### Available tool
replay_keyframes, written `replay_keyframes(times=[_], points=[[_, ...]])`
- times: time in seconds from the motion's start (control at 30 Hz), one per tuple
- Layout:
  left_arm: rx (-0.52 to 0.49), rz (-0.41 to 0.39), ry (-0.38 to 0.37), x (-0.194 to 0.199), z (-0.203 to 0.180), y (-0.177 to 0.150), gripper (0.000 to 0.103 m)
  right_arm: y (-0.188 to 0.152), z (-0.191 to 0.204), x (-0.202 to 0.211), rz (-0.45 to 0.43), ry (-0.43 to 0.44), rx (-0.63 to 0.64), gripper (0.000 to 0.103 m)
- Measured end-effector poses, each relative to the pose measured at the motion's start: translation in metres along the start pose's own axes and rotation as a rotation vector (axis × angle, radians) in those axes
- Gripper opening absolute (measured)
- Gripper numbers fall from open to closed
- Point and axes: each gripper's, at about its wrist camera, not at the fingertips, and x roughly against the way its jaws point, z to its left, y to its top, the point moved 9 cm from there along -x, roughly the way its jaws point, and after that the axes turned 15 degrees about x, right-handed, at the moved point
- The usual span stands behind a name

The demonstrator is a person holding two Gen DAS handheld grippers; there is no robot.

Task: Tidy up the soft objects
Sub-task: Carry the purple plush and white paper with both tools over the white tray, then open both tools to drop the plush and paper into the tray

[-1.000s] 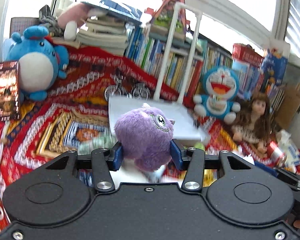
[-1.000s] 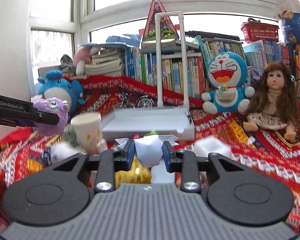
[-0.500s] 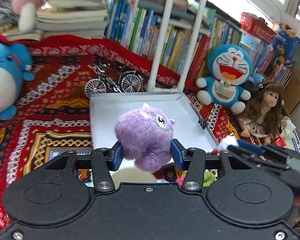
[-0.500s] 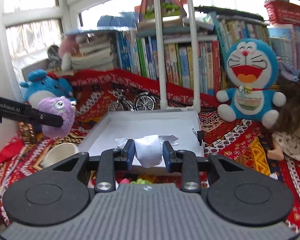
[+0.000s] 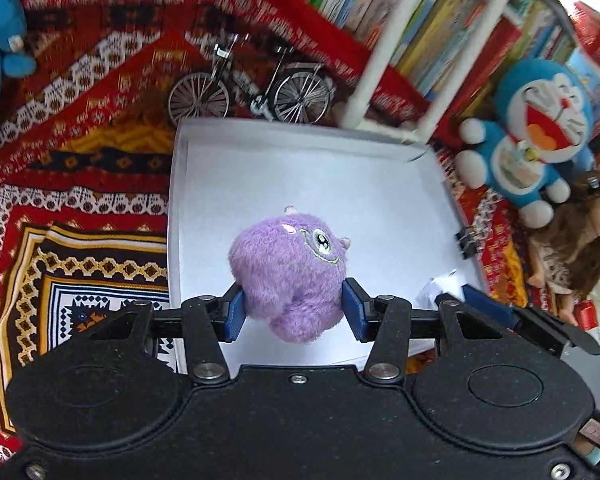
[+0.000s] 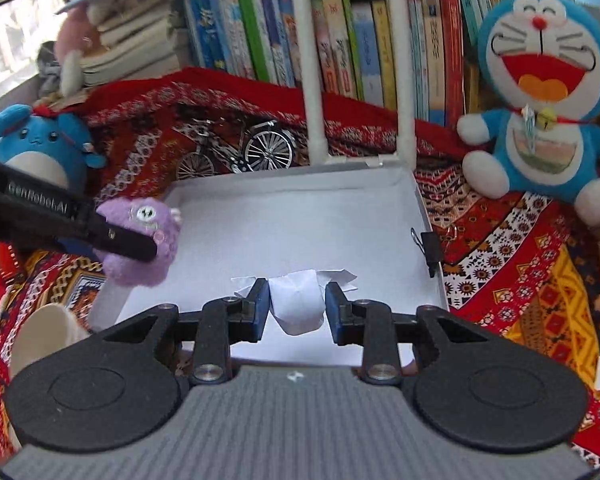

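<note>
Holding: left tongs (image 5: 293, 306) clamped on a purple plush monster (image 5: 290, 274), blue pads pressed into its sides
Left load position: the plush hangs above the white tray (image 5: 300, 172), over the tray's near left part; in the right wrist view it sits at the tray's left edge
Right tongs (image 6: 296, 304): clamped on a crumpled white paper ball (image 6: 298, 300), loose paper flaps sticking out on both sides of the pads
Right load position: the paper ball is over the near edge of the tray, roughly at its middle
Tray: shallow, white, with raised walls; a black binder clip (image 6: 430, 246) is fixed on its right wall; two white pipes (image 6: 312, 60) rise from its far edge
Surface: a red patterned cloth (image 5: 80, 208) covers whatever carries the tray
Beyond the tray: a small metal model bicycle (image 5: 248, 88) stands just behind the far left corner
Right of the tray: a blue and white Doraemon plush (image 6: 540, 92) sits near the far right corner; a long-haired doll (image 5: 572, 248) sits beside it, closer in
Left of the tray: a round blue plush (image 6: 36, 144) sits well apart from the far left corner; a pale paper cup (image 6: 44, 328) lies near the near left corner, its exact pose unclear
Background: a row of upright books (image 6: 360, 40) along the back, with a flat stack of books to their left
</note>
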Motion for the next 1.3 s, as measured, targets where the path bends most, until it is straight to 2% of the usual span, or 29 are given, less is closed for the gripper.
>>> replay_keyframes(times=[0.4, 0.6, 0.63, 0.67, 0.9, 1.07, 1.3], points=[[-0.002, 0.111, 0.023, -0.035, 0.006, -0.005, 0.049, -0.008, -0.004, -0.026, 0.060, 0.002, -0.022, 0.037], [0.005, 0.110, 0.033, -0.038, 0.007, -0.003, 0.060, -0.012, -0.001, -0.032, 0.074, 0.010, -0.018, 0.044], [0.004, 0.105, 0.027, -0.035, 0.006, -0.001, 0.061, -0.012, -0.001, -0.032, 0.071, 0.015, -0.020, 0.055], [0.000, 0.098, 0.020, -0.033, 0.006, 0.000, 0.062, -0.011, 0.000, -0.031, 0.062, 0.022, -0.021, 0.059], [-0.050, -0.006, -0.045, 0.006, -0.008, 0.005, 0.079, -0.003, 0.002, -0.011, 0.013, 0.026, -0.010, 0.067], [-0.104, -0.071, -0.065, 0.039, -0.018, -0.004, 0.083, 0.003, 0.006, 0.010, -0.026, 0.027, 0.007, 0.075], [-0.178, -0.189, -0.118, 0.090, -0.027, -0.035, 0.088, 0.006, 0.020, 0.054, -0.106, 0.040, 0.040, 0.087]])
